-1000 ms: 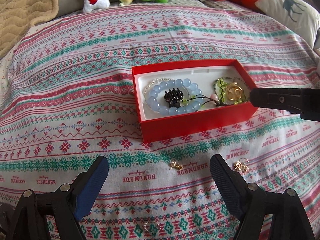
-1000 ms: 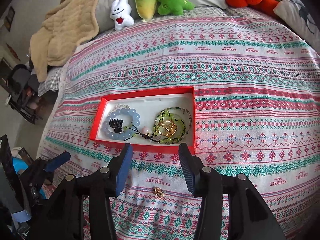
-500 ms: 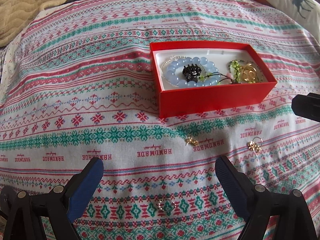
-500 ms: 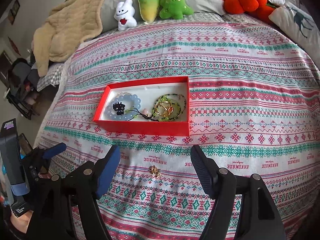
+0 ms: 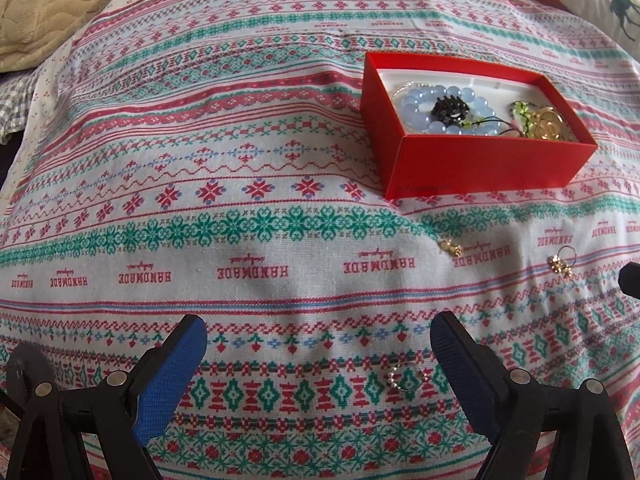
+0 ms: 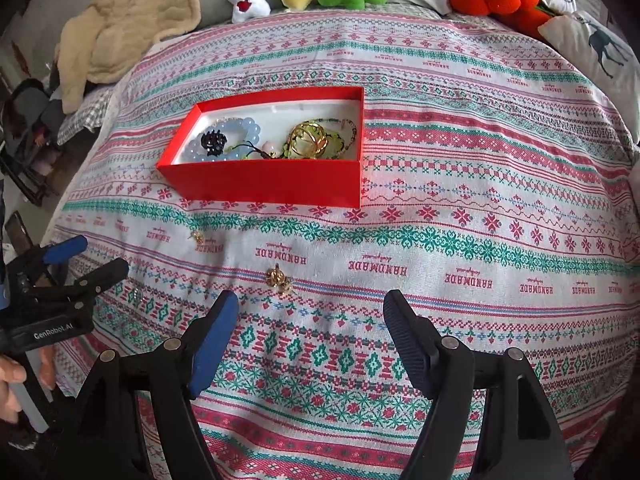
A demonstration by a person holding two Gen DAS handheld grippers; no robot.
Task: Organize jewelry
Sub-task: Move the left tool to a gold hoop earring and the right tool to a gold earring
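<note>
Hovering over the bed, the right gripper (image 6: 310, 336), jaws just widened and empty, lines up on a gold earring (image 6: 279, 278) lying loose before the red box (image 6: 276, 184); the left gripper (image 5: 318, 356), also wide and empty, nears a small ring (image 5: 402, 378).

Both wrist cameras are looking steeply down along open claws at the patterned bedspread (image 5: 248, 184), close above it. Both are sharing the red box (image 6: 276, 180) lying beyond each claw's tips.
</note>
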